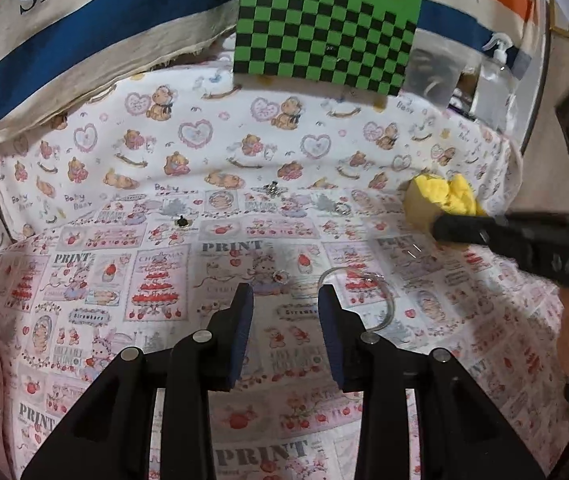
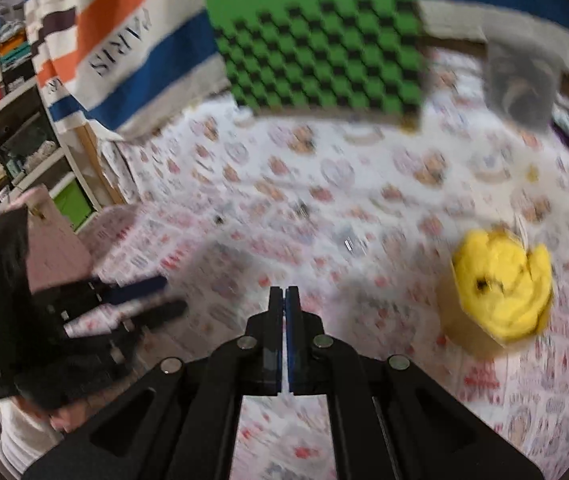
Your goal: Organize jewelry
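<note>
While both views are bent by a fisheye lens, a table covered by a printed cloth [image 1: 188,216] — teddy bears and hearts on the far half, cakes and the word PRINT on the near half — is seen filling most of each. Behind it a striped fabric [image 1: 84,40] in cream, blue and orange is hung, with a green and black checkered card [image 1: 324,36] propped against it at the far centre. At the far right a yellow plush piece [image 1: 448,194] is seated on a pale round box [image 1: 418,210].

From the left wrist view, the left gripper [image 1: 286,312] is seen low at the near centre, its two blue-padded fingers [image 1: 240,332] held partly apart with nothing gripped between them. The right gripper [image 1: 442,230] is seen reaching in from the right, its tip just beside the yellow plush; from its own blurred view, the right gripper [image 2: 284,300] is seen with its fingers pressed together and nothing visible between them.

Jewelry is scattered on the cloth: a clear curved bangle [image 1: 380,300] just right of the left gripper's right finger, a small ring [image 1: 280,277] just beyond the fingertips, another ring [image 1: 342,210] further off to the right, a silvery cluster [image 1: 272,189] at the far centre, and a tiny dark stud [image 1: 181,222] to the far left.
</note>
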Tool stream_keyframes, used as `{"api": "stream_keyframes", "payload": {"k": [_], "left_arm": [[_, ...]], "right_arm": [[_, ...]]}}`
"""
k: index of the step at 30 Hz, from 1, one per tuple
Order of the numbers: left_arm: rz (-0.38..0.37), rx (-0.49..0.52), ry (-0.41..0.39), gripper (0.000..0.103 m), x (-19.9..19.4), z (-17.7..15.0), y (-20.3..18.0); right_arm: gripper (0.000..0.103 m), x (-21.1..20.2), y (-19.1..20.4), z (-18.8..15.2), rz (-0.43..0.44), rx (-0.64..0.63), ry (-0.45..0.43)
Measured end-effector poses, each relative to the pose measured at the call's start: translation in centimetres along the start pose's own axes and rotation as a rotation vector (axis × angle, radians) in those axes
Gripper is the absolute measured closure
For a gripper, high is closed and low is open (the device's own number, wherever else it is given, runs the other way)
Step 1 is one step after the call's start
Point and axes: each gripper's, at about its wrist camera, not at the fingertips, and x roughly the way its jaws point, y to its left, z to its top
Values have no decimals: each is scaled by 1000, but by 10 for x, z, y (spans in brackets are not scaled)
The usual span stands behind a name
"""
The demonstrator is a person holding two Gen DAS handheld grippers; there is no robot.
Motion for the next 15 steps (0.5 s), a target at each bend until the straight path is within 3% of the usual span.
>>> {"api": "stream_keyframes", "payload": {"k": [3, 7, 15], "left_arm": [[-7, -20, -6, 71, 0, 0, 2], [7, -27, -23, 71, -2, 2, 3], [-9, -11, 35, 71, 8, 18, -15]], "right_arm": [[102, -4, -8, -17, 22, 26, 41], [102, -34, -4, -35, 62, 4, 17], [102, -55, 5, -76, 155, 17, 83]]}}
